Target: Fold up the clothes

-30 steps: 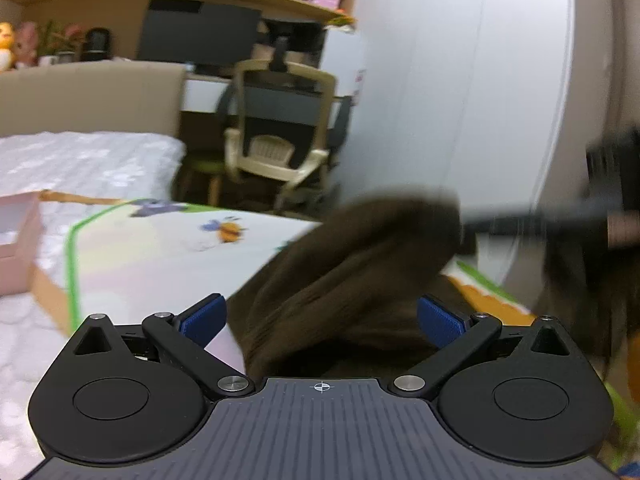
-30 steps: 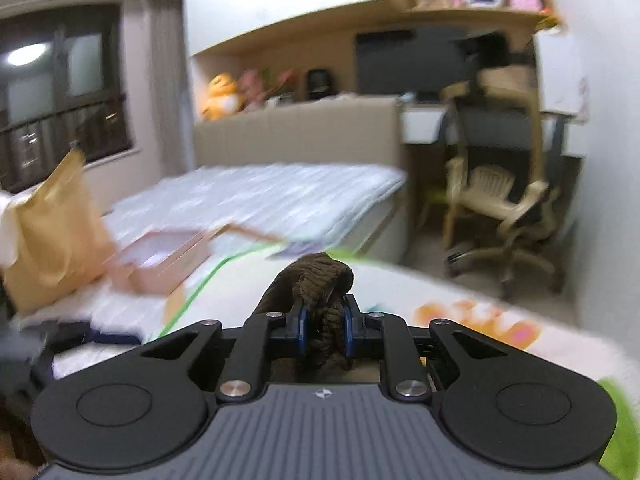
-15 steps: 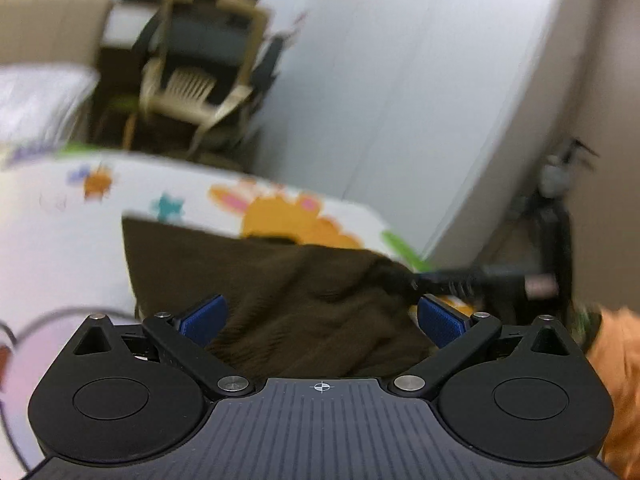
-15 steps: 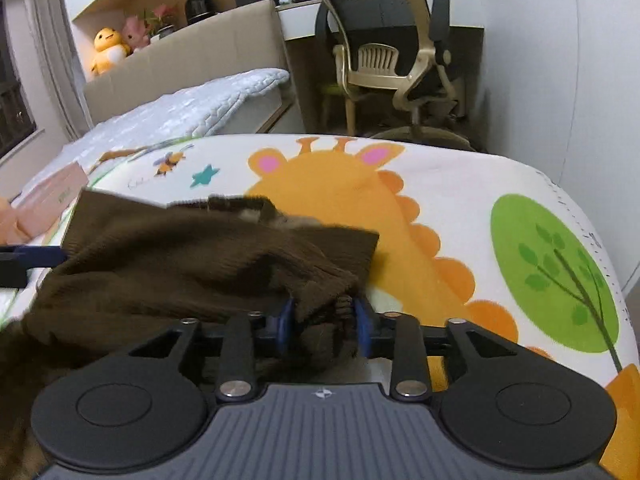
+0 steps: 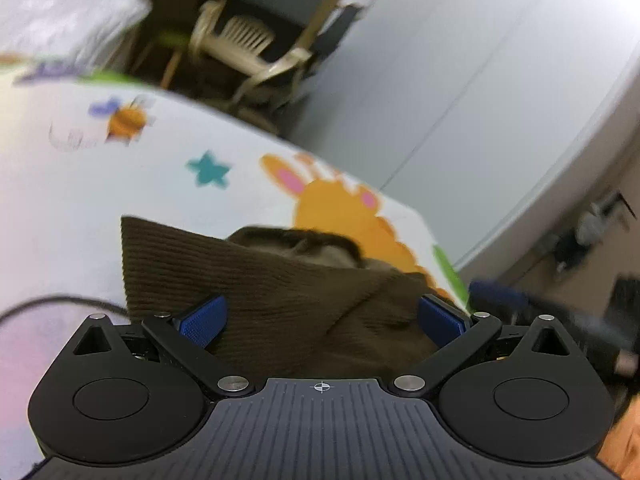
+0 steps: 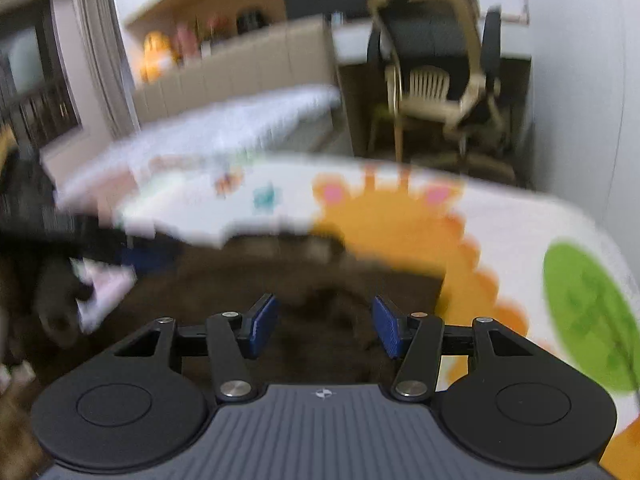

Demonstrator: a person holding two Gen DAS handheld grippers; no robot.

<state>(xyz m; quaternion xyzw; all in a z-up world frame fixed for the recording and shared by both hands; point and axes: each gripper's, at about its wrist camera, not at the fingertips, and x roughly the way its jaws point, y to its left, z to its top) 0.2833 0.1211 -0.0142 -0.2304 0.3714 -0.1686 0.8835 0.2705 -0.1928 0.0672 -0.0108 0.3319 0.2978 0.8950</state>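
Note:
A brown knitted sweater [image 5: 288,296] lies bunched on a white play mat with cartoon animals [image 5: 120,184]. My left gripper [image 5: 320,316] is open, its blue pads wide apart just above the sweater. In the right wrist view the sweater [image 6: 320,280] is blurred under my right gripper [image 6: 326,324], which is open with nothing between its pads. The other gripper shows as a dark blur at the left edge [image 6: 36,232].
An office chair [image 6: 436,80] and a desk stand beyond the mat's far edge. A bed with a white cover [image 6: 224,128] lies at the back left. A white wardrobe wall [image 5: 460,80] runs along the right. Orange cloth [image 5: 624,440] shows at the lower right.
My right gripper has opened and let go of the sweater. The sweater has dropped onto the mat. Both grippers have swung and both views are blurred by motion.

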